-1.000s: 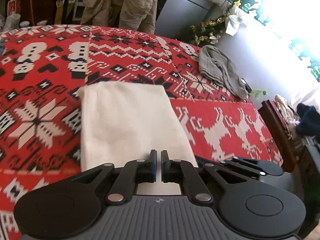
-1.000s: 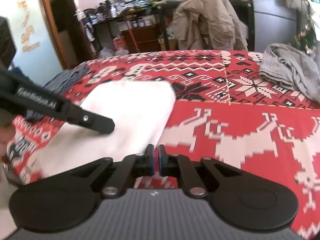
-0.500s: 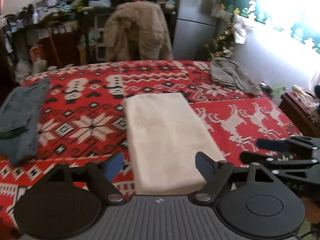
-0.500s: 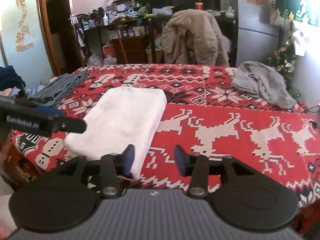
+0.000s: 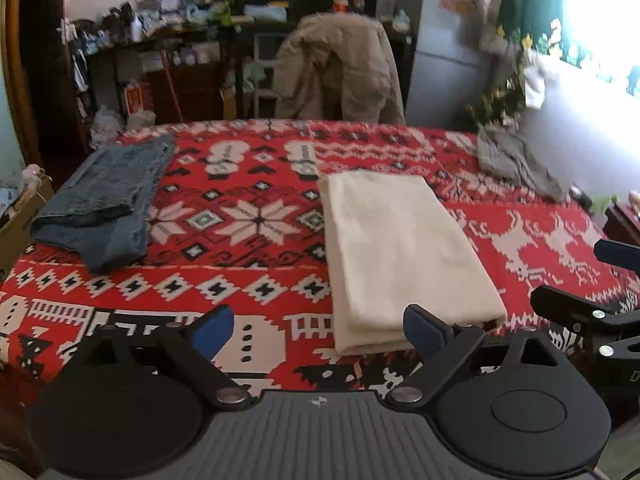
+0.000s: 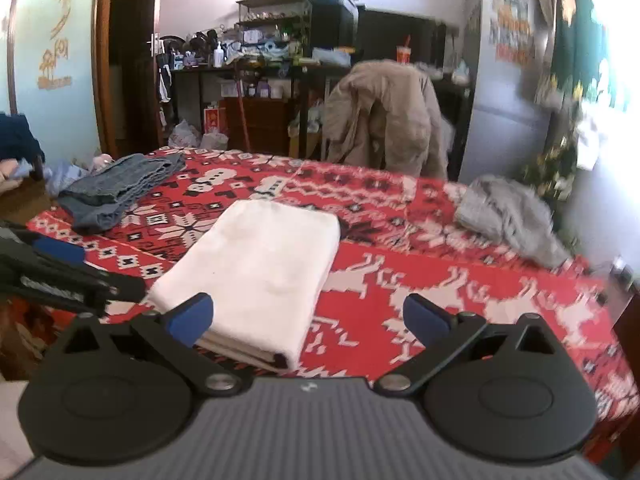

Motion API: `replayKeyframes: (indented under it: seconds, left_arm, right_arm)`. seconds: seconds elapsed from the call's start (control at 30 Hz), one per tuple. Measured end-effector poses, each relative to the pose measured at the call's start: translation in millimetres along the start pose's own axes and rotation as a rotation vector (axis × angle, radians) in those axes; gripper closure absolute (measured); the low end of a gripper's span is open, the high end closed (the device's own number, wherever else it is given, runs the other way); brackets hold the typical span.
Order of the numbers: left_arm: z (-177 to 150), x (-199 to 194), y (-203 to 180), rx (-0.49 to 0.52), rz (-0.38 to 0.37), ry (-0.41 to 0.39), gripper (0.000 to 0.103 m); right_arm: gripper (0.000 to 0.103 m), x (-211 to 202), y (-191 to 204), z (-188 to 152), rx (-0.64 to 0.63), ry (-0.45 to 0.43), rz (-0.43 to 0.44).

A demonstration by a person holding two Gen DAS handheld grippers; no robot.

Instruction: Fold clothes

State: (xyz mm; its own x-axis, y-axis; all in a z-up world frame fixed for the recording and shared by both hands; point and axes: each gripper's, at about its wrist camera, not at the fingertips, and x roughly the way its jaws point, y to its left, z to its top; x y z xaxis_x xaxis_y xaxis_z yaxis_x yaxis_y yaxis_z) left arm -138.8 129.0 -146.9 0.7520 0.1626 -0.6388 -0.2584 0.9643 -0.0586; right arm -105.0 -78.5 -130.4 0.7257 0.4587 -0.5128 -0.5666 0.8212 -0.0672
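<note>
Bare blanket (image 5: 248,216) between jeans (image 5: 104,196) and cream fold (image 5: 392,248); grey garment (image 6: 508,216) blocks far right corner

daylight pours in from a window (image 5: 600,32) at the upper right of the left wrist view and burns it out to plain white glare. the far shelves (image 6: 276,20) sit dim. both views bow at the edges, fisheye fashion, with dark corners. the grey garment (image 6: 512,216) and the wall at the right smear with blur; the folded cream cloth (image 5: 396,248) is fairly sharp, softly lit, with faint shadows.
</note>
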Motion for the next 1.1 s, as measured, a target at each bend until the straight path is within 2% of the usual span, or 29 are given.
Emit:
replayKeyframes:
  seconds: [0.17,0.3,0.37,0.5,0.63,0.77,0.8,0.9,0.97,1.1]
  left_arm:
    - [-6.6,-2.1,6.5,-0.037,-0.021,-0.005,0.011]
    - [-8.7,-5.7,9.9,-0.061,0.005,-0.027,0.011]
    - [-9.2,-7.4,9.8,-0.061,0.019,-0.039,0.011]
    - [-10.6,-9.2,10.4,-0.057,0.005,-0.047,0.011]
    - [-10.2,-7.1,12.2,-0.060,-0.028,-0.032,0.006]
    - [-10.2,-8.3,13.2,-0.065,-0.034,-0.044,0.006]
    - [-10.4,-9.4,12.5,-0.061,-0.028,-0.052,0.005]
    - [-10.8,-10.6,8.7,-0.037,-0.012,-0.061,0.004]
    - [-10.9,-11.6,7.3,-0.026,-0.008,-0.068,0.004]
    - [-10.7,-11.5,8.6,-0.020,-0.007,-0.072,0.002]
  right_arm:
    - [0.001,1.1,3.0,-6.9,-0.014,0.020,0.040]
    - [0.001,1.9,7.9,-13.0,-0.027,0.030,0.003]
    - [0.001,2.8,8.7,-16.5,-0.026,0.039,0.015]
    - [0.001,14.4,5.0,-22.9,0.003,0.141,0.059]
    - [0.001,12.1,2.8,-27.4,0.026,0.138,0.000]
    - [0.001,9.6,1.3,-22.4,0.029,0.126,-0.045]
    - [0.001,11.4,0.5,-20.2,0.032,0.139,-0.050]
    - [0.001,24.8,-4.5,-12.7,0.051,0.249,-0.050]
    - [0.001,33.9,-6.3,-9.6,0.049,0.310,-0.081]
    - [0.001,39.6,-1.3,4.5,0.000,0.284,-0.107]
